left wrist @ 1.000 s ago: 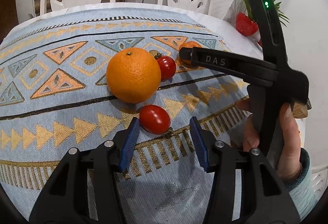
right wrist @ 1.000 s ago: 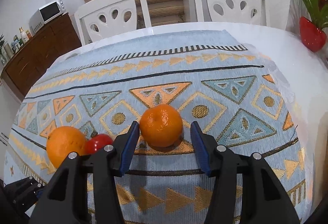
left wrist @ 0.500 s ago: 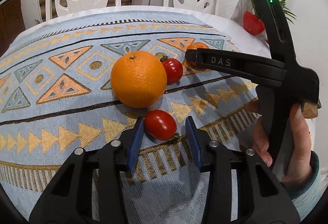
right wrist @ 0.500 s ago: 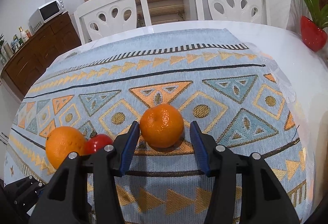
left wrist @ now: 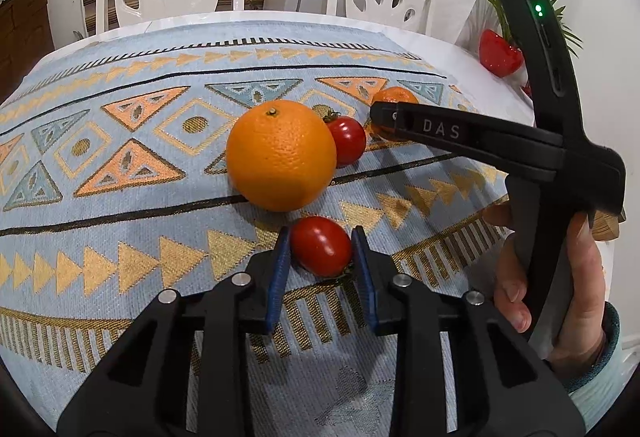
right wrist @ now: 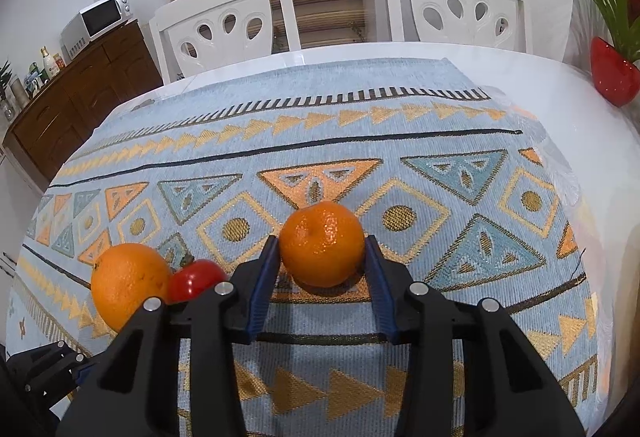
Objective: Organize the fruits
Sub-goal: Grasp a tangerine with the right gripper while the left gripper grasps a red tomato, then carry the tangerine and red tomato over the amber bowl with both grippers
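At lower centre of the left wrist view, a tomato (left wrist: 321, 246) lies on the cloth-covered counter (left wrist: 120, 237) between the blue pads of the left gripper (left wrist: 320, 257), closed to touching it, its long axis running slantwise across the gap. Just beyond sit an orange (left wrist: 281, 155) and second tomato (left wrist: 347, 139). Centre frame in the right view, the right gripper (right wrist: 322, 269) brackets a mandarin (right wrist: 322, 243), pads at its flanks; firm contact cannot be told.

Tablecloth (right wrist: 440, 117) showing coarse woven cloth; tomato (left wrist: 320, 245) gleaming glossy, smooth; orange (left wrist: 281, 153) appearing dimpled; chairs (right wrist: 228, 25) shining glossy white.
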The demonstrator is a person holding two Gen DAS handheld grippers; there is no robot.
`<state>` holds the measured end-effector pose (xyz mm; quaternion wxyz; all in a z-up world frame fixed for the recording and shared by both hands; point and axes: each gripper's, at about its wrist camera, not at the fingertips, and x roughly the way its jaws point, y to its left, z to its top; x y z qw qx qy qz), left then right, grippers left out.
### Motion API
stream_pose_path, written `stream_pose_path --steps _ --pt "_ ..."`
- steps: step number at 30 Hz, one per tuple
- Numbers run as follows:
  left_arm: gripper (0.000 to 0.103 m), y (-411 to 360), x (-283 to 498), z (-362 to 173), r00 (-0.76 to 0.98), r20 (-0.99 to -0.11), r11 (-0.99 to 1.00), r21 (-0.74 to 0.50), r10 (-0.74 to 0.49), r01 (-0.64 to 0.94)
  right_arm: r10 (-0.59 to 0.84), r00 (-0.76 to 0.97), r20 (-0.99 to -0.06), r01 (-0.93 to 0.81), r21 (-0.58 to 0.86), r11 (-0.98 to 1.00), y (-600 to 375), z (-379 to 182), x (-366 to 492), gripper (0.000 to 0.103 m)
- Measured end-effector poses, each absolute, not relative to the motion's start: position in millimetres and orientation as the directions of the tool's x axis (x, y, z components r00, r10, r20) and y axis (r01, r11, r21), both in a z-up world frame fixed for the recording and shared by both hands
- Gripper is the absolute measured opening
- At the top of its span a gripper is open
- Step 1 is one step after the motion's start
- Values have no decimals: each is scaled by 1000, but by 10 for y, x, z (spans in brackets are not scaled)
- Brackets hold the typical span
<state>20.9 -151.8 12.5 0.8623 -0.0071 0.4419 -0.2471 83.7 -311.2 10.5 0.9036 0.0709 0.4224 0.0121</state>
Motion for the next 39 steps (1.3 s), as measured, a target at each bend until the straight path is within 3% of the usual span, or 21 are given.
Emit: stream_pose_path --steps 15,24,27,36,39 --pt "30 -1511 171 149 496 -750 875 -230 -438 425 83 668 -740 51 157 986 -3158 160 785 42" --pt "30 -1532 27 269 515 -704 849 -250 -489 465 62 745 -664 121 227 966 -3384 331 581 41" --pt "30 -1535 -56 358 554 -670 848 -234 -495 475 -31 781 -623 198 200 960 -3478 485 403 41" --pt "30 -1550 -265 716 576 -618 829 -253 -535 499 -15 827 -563 194 260 946 -3674 845 -407 41" --pt "30 -1653 -385 881 582 -597 816 -246 -552 523 -73 839 -539 253 267 930 -3816 986 -688 41"
